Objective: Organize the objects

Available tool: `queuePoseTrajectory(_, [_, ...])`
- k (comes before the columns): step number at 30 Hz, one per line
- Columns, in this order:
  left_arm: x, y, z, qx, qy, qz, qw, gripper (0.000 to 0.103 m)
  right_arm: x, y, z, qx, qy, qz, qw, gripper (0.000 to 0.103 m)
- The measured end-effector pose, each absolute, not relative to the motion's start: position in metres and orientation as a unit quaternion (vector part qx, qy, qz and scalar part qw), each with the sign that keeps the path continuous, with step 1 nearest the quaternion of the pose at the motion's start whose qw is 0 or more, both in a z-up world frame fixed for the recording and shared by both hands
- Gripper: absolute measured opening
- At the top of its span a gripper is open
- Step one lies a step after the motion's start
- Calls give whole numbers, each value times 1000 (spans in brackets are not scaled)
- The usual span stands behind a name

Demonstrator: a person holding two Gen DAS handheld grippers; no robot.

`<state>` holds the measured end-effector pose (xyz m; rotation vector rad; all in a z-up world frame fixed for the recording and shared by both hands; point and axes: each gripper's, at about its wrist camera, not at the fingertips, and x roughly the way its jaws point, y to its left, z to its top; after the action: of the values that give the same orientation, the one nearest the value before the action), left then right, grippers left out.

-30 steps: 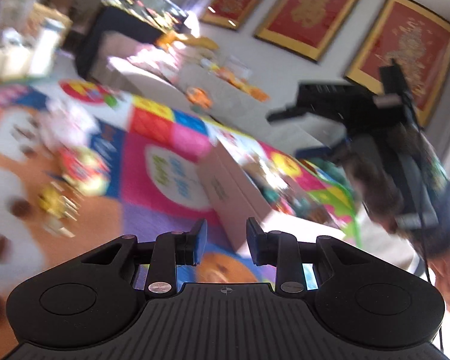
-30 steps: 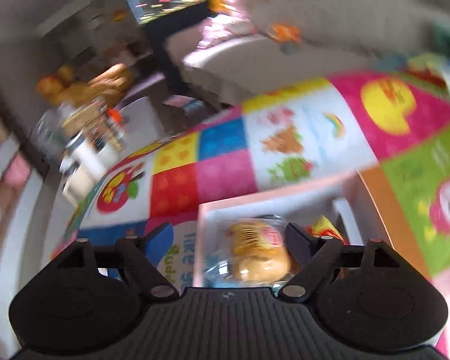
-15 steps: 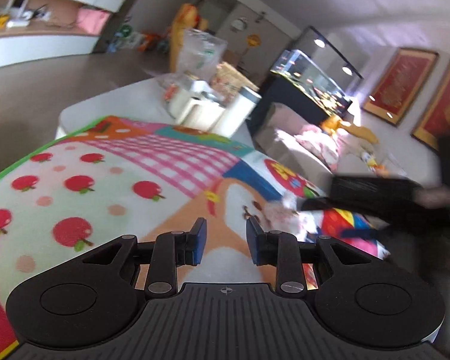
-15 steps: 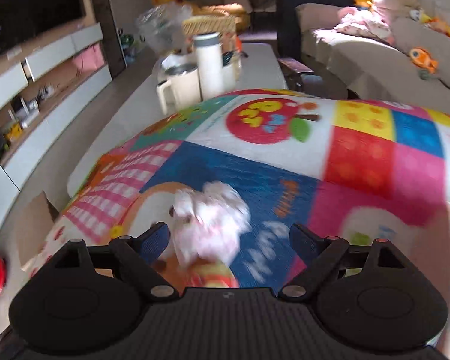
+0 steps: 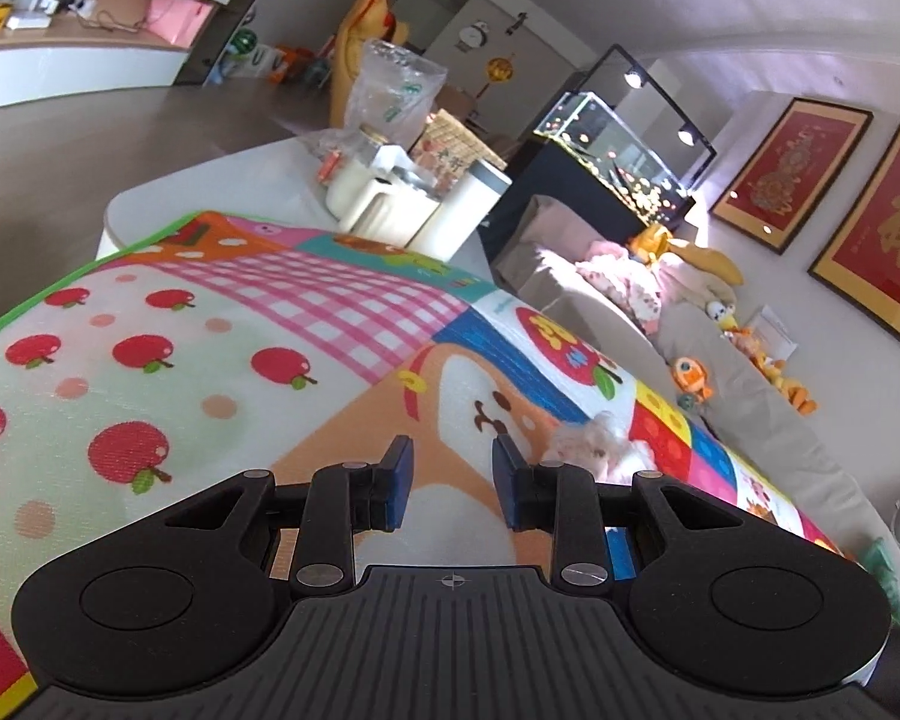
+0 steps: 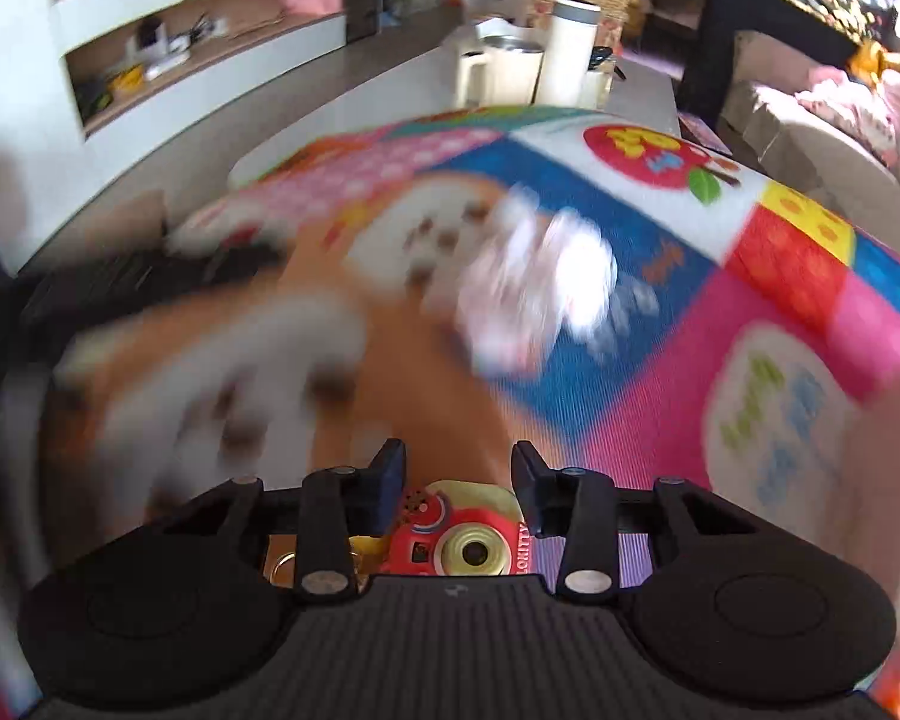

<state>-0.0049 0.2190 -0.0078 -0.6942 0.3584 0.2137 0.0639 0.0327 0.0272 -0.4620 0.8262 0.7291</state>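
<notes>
A small white and pink plush toy (image 5: 600, 441) lies on the colourful play mat (image 5: 222, 324), just right of my left gripper (image 5: 450, 471), which is open and empty above the mat. In the right wrist view the plush (image 6: 534, 294) is blurred, ahead of my right gripper (image 6: 457, 480). That gripper's jaws stand partly open around a red and yellow toy camera (image 6: 456, 534) lying on the mat; whether the pads touch it is unclear.
White jugs and a thermos (image 5: 414, 210) stand on the white table beyond the mat's far edge, also visible in the right wrist view (image 6: 528, 66). A grey sofa (image 5: 720, 378) with toys runs along the right. Shelves (image 6: 168, 54) line the left wall.
Both grippers swung away from the cardboard box toward the mat's far end. The right gripper dropped over the toy camera and its jaws narrowed. The left gripper stayed open.
</notes>
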Motion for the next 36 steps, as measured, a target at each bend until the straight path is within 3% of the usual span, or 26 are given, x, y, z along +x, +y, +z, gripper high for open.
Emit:
queuePoseTrajectory(3, [-5,217,-7,-334,175,98,921,31,24,-9,29,-236,378,324,834,39])
queuePoseTrajectory(5, [-4,215,-6,-327,176,95,924,31,1,-33,29,-268,354,296,846,56])
queuePoseTrajectory(8, [1,203,1,-296,197,76,932,31,-29,-66,25,-302,316,247,865,72])
queuePoseTrajectory(11, [14,183,14,-238,240,28,941,31,-48,-96,20,-301,292,207,884,78])
queuePoseTrajectory(14, [33,160,38,-149,250,-3,957,31,-51,-125,23,-225,300,200,905,87])
queuePoseTrajectory(17, [64,151,54,-93,255,-17,962,32,-55,-151,23,-151,303,199,920,88])
queuePoseTrajectory(23, [131,144,40,-84,337,-22,937,32,-64,-172,16,-92,304,211,924,90])
queuePoseTrajectory(25, [143,136,29,-61,356,-11,932,32,-66,-173,18,-81,299,216,926,97])
queuePoseTrajectory(34, [158,116,13,-30,348,15,937,34,-54,-176,13,-39,329,232,915,103])
queuePoseTrajectory(36, [155,107,15,-9,358,20,933,28,-53,-177,13,-34,334,233,913,103])
